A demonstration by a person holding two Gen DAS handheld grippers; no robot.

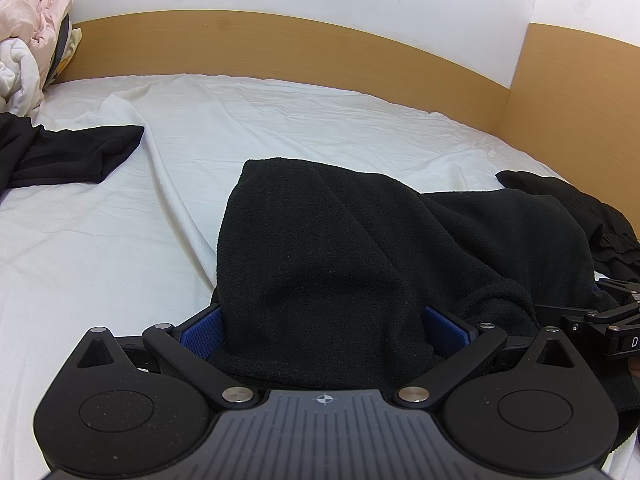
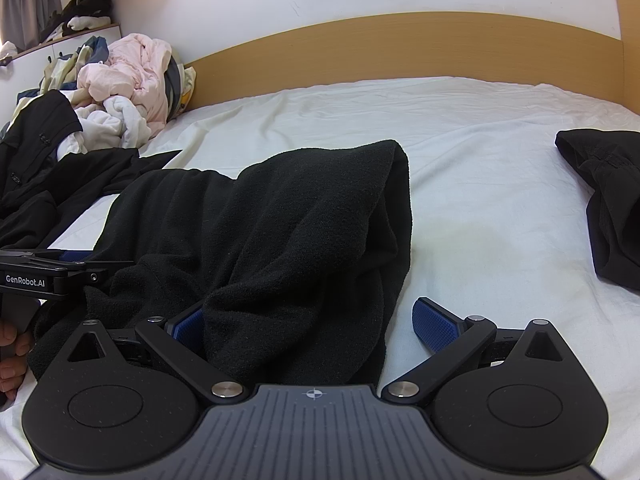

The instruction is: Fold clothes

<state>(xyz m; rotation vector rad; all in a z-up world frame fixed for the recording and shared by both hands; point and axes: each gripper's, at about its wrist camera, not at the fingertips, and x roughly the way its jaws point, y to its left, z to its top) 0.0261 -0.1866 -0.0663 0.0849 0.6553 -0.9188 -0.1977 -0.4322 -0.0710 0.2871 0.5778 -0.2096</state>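
Jaws gaping around black fleece [image 1: 320, 264] on the bed [image 1: 120, 240].
I am gripping nothing; next both must close on its near edge.

A black fleece garment [image 1: 340, 248] lies bunched on the white bed sheet [image 1: 120, 240], folded over itself in thick, soft layers. Its near edge lies between the open jaws of both grippers. 1 more black garment [image 2: 608, 200] lies crumpled to the right, and another black piece [image 1: 68, 152] lies flat to the left.
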